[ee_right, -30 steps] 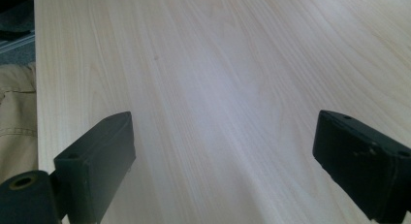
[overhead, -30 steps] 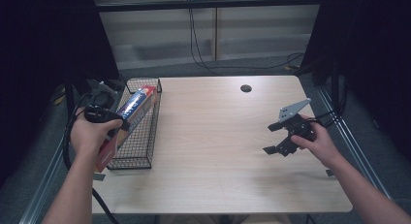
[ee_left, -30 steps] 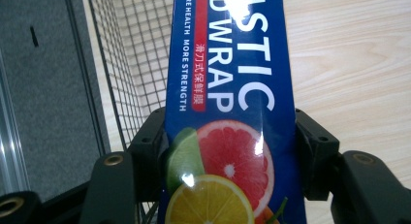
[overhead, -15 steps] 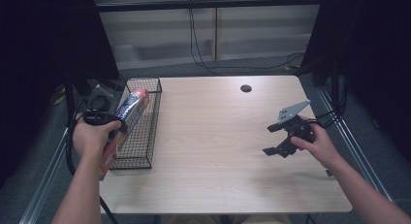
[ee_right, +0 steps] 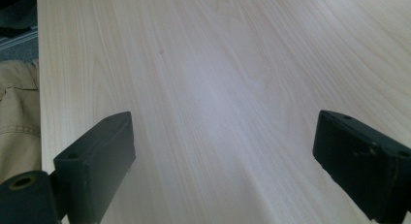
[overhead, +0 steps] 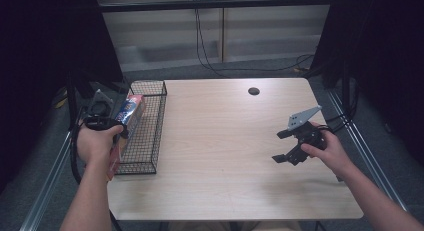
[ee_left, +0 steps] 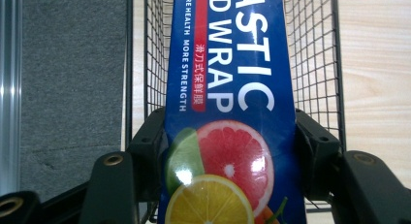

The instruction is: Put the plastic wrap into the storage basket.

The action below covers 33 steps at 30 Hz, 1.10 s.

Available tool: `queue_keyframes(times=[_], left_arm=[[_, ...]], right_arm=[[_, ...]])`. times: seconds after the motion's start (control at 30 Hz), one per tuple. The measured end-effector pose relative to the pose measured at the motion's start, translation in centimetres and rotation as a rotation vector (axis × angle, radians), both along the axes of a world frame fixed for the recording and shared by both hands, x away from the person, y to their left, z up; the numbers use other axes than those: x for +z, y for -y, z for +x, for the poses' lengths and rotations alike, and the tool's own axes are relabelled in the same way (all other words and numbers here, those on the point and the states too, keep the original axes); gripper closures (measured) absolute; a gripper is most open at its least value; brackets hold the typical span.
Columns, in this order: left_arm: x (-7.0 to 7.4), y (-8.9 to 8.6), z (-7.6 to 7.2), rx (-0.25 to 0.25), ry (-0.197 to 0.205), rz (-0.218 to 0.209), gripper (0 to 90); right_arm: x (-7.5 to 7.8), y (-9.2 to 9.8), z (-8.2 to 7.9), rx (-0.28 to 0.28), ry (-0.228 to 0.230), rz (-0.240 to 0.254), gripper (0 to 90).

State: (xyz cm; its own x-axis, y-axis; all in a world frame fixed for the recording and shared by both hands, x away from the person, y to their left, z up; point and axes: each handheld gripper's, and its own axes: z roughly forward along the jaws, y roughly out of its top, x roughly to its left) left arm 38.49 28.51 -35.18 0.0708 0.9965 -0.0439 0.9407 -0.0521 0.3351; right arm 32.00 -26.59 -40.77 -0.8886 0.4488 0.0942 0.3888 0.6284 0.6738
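Left gripper [ee_left: 228,156]: both black jaws pressed against the long sides of a plastic wrap box [ee_left: 228,88], clamped near its lower end; in the high view the box [overhead: 131,111] is held over the left rim of the wire basket [overhead: 155,136], tilted lengthwise along it, at the table's left edge; whether its far end rests on the mesh cannot be told.

Plastic wrap box: long, narrow, glossy blue carton printed with citrus slices; judged light and fairly stiff along its length, but thin card likely to dent under a hard squeeze; the sheen suggests a slippery face, so a hold across the narrow width, nearer the middle for balance, looks soundest; the top of the lettering is cut off, the box's far end and underside are hidden.

Wooden table [overhead: 225,141]: bare, pale grain; a small dark round spot [overhead: 253,91] near the far edge, too small to identify.

Right gripper [overhead: 292,148]: jaws wide apart, holding nothing, hovering low over the table's right side; beige cloth at the frame's left edge in its own view, partly cut off.
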Motion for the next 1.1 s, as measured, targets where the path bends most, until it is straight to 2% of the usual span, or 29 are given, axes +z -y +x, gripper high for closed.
queue_keyframes(times=[0.23, 0.37, 0.57, 0.6, 0.7, 0.77, 0.8, 1.1], left_arm=[[-0.6, -0.9, 0.0, 0.024, -0.004, 0.013, 41.7], [-0.8, -1.3, 0.0, 0.018, -0.005, 0.025, 41.7], [-1.3, -1.0, 0.1, 0.033, 0.001, 0.019, 41.6], [-1.4, -0.9, 0.1, 0.015, -0.005, 0.023, 41.6], [-1.9, -0.8, 0.3, 0.029, -0.011, 0.005, 41.5], [-2.1, -0.7, 0.5, 0.041, -0.008, 0.030, 41.6], [-2.3, -0.7, 0.5, 0.049, -0.005, 0.022, 41.5], [-2.5, -0.2, 0.6, 0.056, 0.010, 0.073, 40.8]], right_arm=[[-0.2, -0.1, 0.1, 0.003, -0.005, -0.005, 7.7], [-0.3, -0.3, 0.2, 0.002, -0.008, -0.003, 7.7], [-0.5, -0.5, 0.1, 0.003, -0.014, -0.014, 7.6], [-0.5, -0.6, 0.1, 0.010, -0.014, -0.013, 7.7], [-0.6, -0.7, 0.0, 0.013, -0.013, -0.011, 7.7], [-0.6, -0.7, 0.0, 0.009, -0.019, -0.016, 7.7], [-0.7, -0.7, -0.1, 0.013, -0.021, -0.016, 7.7], [-1.2, -1.1, -0.1, 0.021, -0.026, -0.018, 7.7]])
